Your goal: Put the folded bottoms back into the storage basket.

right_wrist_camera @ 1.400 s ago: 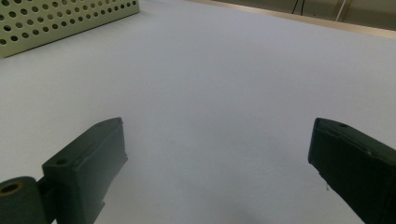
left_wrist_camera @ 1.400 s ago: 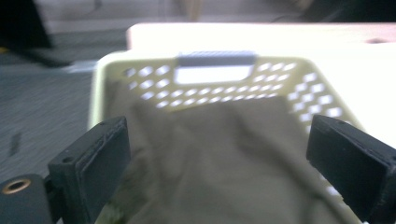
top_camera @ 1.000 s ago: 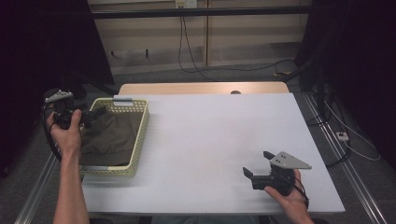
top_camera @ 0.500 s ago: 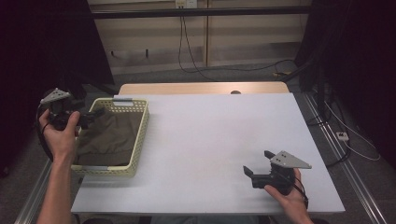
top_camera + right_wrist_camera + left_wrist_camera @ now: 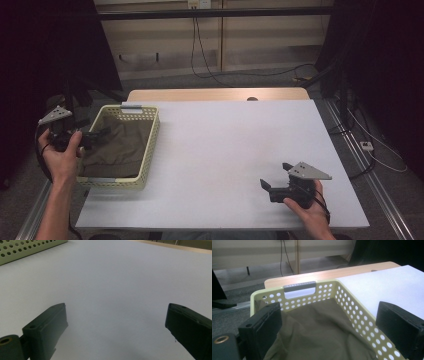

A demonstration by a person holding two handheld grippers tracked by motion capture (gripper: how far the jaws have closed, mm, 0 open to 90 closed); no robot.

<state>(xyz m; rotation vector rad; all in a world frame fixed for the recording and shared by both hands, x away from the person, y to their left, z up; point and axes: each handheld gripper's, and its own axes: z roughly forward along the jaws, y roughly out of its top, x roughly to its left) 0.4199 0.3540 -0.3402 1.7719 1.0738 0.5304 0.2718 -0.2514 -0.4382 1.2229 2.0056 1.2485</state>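
Overhead, the white surface (image 5: 220,150) carries a yellow basket (image 5: 150,145) at its left edge, olive cloth (image 5: 117,147) inside.
Left tongs (image 5: 97,135) gape over that cloth; their own view adds the basket's grey handle (image 5: 299,286). Right tongs (image 5: 274,176) rest apart, well away.

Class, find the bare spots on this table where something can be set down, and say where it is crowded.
Free: the white table between the yellow basket and the right gripper. Crowded: the basket, holding an olive cloth, with the left gripper at it.
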